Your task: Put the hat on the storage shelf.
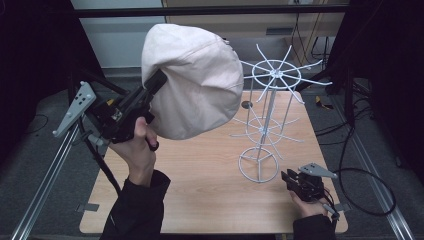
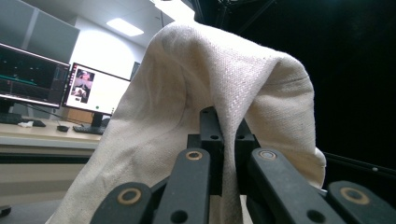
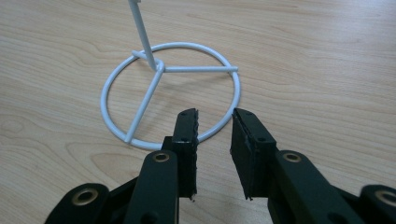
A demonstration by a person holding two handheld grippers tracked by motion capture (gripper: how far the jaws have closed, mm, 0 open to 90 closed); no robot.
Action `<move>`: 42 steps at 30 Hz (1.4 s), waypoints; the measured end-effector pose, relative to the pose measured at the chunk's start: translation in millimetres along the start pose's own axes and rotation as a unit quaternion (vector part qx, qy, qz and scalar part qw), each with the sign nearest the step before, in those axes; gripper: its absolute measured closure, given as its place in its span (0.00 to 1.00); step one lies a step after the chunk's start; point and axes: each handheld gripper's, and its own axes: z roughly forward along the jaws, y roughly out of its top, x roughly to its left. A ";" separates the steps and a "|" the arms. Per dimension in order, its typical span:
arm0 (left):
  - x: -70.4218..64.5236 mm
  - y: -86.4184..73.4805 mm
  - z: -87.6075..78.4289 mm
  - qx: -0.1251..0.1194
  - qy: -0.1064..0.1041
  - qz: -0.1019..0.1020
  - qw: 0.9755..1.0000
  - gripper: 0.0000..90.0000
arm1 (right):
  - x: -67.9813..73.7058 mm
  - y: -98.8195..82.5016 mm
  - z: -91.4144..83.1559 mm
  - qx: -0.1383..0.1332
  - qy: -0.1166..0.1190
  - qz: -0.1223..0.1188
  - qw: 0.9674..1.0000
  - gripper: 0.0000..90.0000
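Left gripper [image 1: 156,82] fingers clamped on a fold of the cream hat [image 1: 195,80], held high, up and left of the white wire rack [image 1: 270,107]. Hat not yet hung. Right gripper [image 3: 215,135] fingers parted, empty, low over the table [image 1: 200,190], just short of the rack's base ring [image 3: 170,93].

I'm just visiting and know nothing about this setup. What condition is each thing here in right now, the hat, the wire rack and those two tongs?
Cream fabric hat: lifted off the table, pinched at its edge, hanging draped.
White wire rack with spoked tiers: upright on the table, nothing hung on it.
Left tongs: shut on the hat's fabric, held high.
Right tongs: open, holding nothing, low by the rack's ring base.
Pale wooden table: carries the rack.
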 end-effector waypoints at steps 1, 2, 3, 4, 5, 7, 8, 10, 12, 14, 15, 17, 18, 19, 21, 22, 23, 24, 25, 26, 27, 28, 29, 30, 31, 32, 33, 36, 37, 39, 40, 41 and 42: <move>-1.0 -1.4 4.3 0.002 -0.003 -0.003 1.000 0.98 | 0.0 0.0 0.2 0.000 0.001 0.000 1.000 0.79; -1.4 -2.1 6.5 0.002 -0.005 -0.005 1.000 0.98 | 0.2 -0.1 0.2 0.000 0.001 0.000 1.000 0.79; -1.8 -2.8 8.6 0.002 -0.007 -0.007 1.000 0.98 | 0.2 -0.1 0.3 0.001 0.002 0.000 1.000 0.79; -2.4 -3.6 10.5 0.003 -0.008 -0.009 1.000 0.98 | 0.0 -0.1 0.4 0.000 0.002 -0.001 1.000 0.79; -2.4 -3.6 10.5 0.003 -0.008 -0.009 1.000 0.98 | 0.0 -0.1 0.4 0.000 0.002 -0.001 1.000 0.79; -3.7 -5.0 14.4 0.006 -0.009 -0.008 1.000 0.98 | 0.3 0.0 -0.1 0.001 0.003 0.004 1.000 0.79; -4.0 -5.7 16.4 0.008 -0.010 -0.008 1.000 0.98 | 0.2 0.0 -0.1 0.001 0.003 0.004 1.000 0.79; -4.5 -9.0 21.4 0.011 -0.011 -0.011 1.000 0.98 | 0.1 0.0 -0.1 0.001 0.004 0.005 1.000 0.79; -4.3 -10.2 23.1 0.013 -0.013 -0.012 1.000 0.98 | 0.2 -0.1 -0.1 0.001 0.004 0.005 1.000 0.79; -3.2 -13.3 27.3 0.018 -0.015 -0.016 1.000 0.98 | 0.3 -0.1 0.0 0.001 0.005 0.007 1.000 0.79; -3.2 -13.3 27.3 0.018 -0.015 -0.016 1.000 0.98 | 0.3 -0.1 0.0 0.001 0.005 0.007 1.000 0.79; -2.5 -15.4 29.9 0.021 -0.015 -0.019 0.999 0.98 | 0.2 0.1 0.2 0.001 0.005 0.006 1.000 0.79; -2.2 -16.6 31.2 0.023 -0.015 -0.019 0.999 0.98 | 0.1 0.1 0.1 0.001 0.005 0.006 1.000 0.79; -1.9 -17.7 32.2 0.025 -0.014 -0.019 0.999 0.98 | 0.0 0.1 -0.1 0.001 0.005 0.006 1.000 0.79; 0.1 -21.6 34.8 0.030 -0.016 -0.022 0.999 0.98 | -0.2 0.0 -0.3 0.001 0.005 0.007 1.000 0.79; 0.9 -23.0 35.4 0.033 -0.015 -0.022 0.999 0.98 | -0.2 -0.1 -0.3 0.001 0.005 0.007 1.000 0.79; 0.9 -23.0 35.4 0.033 -0.015 -0.022 0.999 0.98 | -0.2 -0.1 -0.3 0.001 0.005 0.007 1.000 0.79; 2.8 -25.8 36.3 0.037 -0.013 -0.024 0.999 0.98 | -0.3 -0.1 -0.2 0.001 0.005 0.006 1.000 0.79; 2.8 -25.8 36.3 0.037 -0.013 -0.024 0.999 0.98 | -0.3 -0.1 -0.2 0.001 0.005 0.006 1.000 0.79; 4.3 -27.4 36.5 0.038 -0.012 -0.025 0.999 0.98 | -0.2 0.0 -0.1 0.001 0.005 0.006 1.000 0.79; 5.2 -28.2 36.6 0.039 -0.012 -0.026 0.999 0.98 | -0.3 0.0 -0.1 0.001 0.005 0.006 1.000 0.79; 6.3 -29.3 36.8 0.040 -0.011 -0.028 0.999 0.98 | -0.3 -0.1 0.0 0.001 0.005 0.006 1.000 0.79; 7.3 -30.4 36.9 0.041 -0.010 -0.031 0.999 0.98 | -0.3 -0.1 0.0 0.002 0.005 0.006 1.000 0.79; 9.3 -32.4 37.0 0.045 -0.009 -0.031 0.998 0.98 | -0.4 -0.1 0.0 0.001 0.004 0.005 1.000 0.79; 9.3 -32.4 37.0 0.045 -0.009 -0.031 0.998 0.98 | -0.4 -0.1 0.0 0.001 0.004 0.005 1.000 0.79; 11.4 -35.0 37.2 0.051 -0.007 -0.029 0.998 0.98 | -0.2 -0.1 -0.1 0.001 0.005 0.007 1.000 0.79; 11.4 -35.0 37.2 0.051 -0.007 -0.029 0.998 0.98 | -0.3 -0.2 0.0 0.001 0.005 0.006 1.000 0.79; 16.2 -39.9 37.0 0.057 -0.002 -0.035 0.998 0.98 | -0.4 -0.3 0.1 0.001 0.004 0.005 1.000 0.79; 16.2 -39.9 37.0 0.057 -0.002 -0.035 0.998 0.98 | -0.4 -0.3 0.1 0.001 0.004 0.005 1.000 0.79; 18.9 -42.9 36.5 0.060 -0.001 -0.039 0.997 0.98 | -0.4 -0.3 -0.1 0.002 0.004 0.007 1.000 0.79; 20.2 -44.6 36.3 0.063 0.000 -0.040 0.997 0.98 | -0.7 -0.4 0.3 0.001 0.003 0.004 1.000 0.79; 21.7 -46.3 36.0 0.066 0.001 -0.040 0.997 0.98 | -0.6 -0.5 0.5 0.002 0.004 0.004 1.000 0.79; 24.4 -49.8 35.6 0.070 0.003 -0.044 0.997 0.98 | -0.5 -0.5 0.6 0.001 0.003 0.003 1.000 0.79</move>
